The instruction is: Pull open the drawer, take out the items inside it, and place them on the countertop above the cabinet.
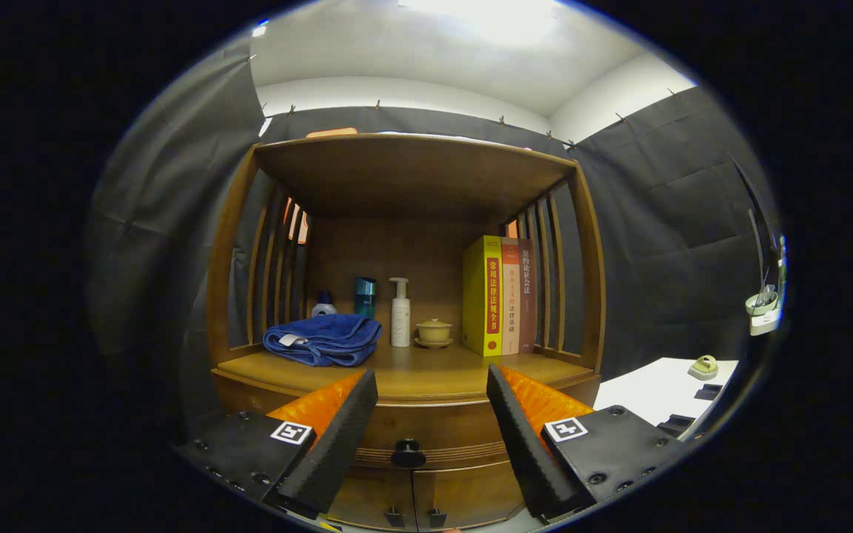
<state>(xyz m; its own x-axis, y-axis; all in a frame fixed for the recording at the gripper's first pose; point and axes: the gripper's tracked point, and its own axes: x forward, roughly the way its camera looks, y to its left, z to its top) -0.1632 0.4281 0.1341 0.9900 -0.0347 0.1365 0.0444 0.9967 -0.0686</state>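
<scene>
Between spread tool (432,414) fingers: closed drawer (426,433), knob (408,452)

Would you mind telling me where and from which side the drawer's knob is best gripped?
Grip the round dark knob at the middle of the closed drawer front, coming straight from the front. It stands proud of the wood, and the open gripper has a finger to each side, so closing should pinch it.

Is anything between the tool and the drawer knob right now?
Nothing visible. The tool is open, and the small dark round drawer knob sits in the gap between its fingers, on the closed wooden drawer front.
</scene>
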